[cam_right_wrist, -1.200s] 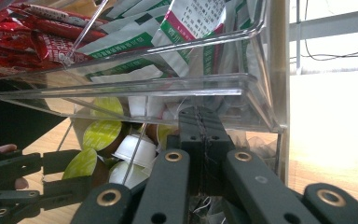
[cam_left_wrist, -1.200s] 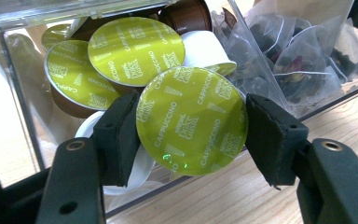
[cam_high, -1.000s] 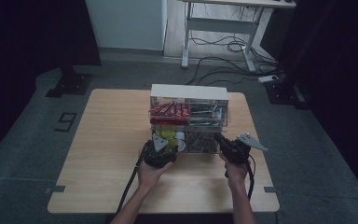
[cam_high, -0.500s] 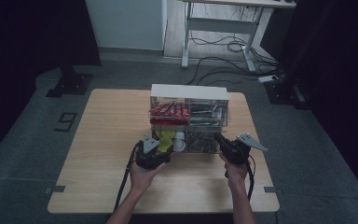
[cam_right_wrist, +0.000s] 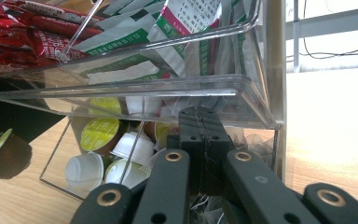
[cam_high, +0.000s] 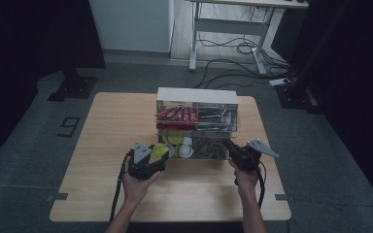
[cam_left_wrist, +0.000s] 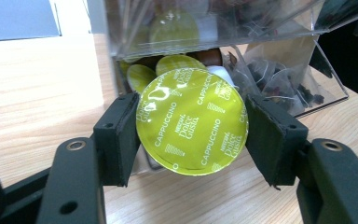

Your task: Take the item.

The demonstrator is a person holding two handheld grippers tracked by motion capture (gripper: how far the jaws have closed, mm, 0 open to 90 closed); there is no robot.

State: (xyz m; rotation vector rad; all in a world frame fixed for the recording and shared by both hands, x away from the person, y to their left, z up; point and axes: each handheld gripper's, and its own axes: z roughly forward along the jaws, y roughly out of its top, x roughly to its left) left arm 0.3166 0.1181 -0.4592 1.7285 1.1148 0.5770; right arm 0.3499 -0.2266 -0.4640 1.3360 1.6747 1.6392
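My left gripper (cam_left_wrist: pixel 191 135) is shut on a yellow-green coffee capsule (cam_left_wrist: pixel 191 121) whose foil lid reads "Cappuccino"; both pads press on its rim. In the high view the left gripper (cam_high: pixel 158 155) holds this capsule (cam_high: pixel 159 151) just in front of the clear organiser box (cam_high: pixel 196 95), at its lower left bin. My right gripper (cam_high: pixel 229 145) is at the box's lower right front. In the right gripper view its jaws are pressed together, and the right gripper (cam_right_wrist: pixel 200 116) has its tips right under a raised clear flap (cam_right_wrist: pixel 121 91).
The lower left bin holds more capsules (cam_right_wrist: pixel 98 135), white and yellow-green. Tea bags (cam_left_wrist: pixel 270 79) fill the lower right bin. Red sachets (cam_high: pixel 175 115) and green-white packets (cam_right_wrist: pixel 191 28) lie in the upper bins. Bare wooden table (cam_high: pixel 107 126) lies left of the box.
My left gripper has drawn back from the box, leftward and toward the person, with the capsule in it. The right gripper has stayed where it was.
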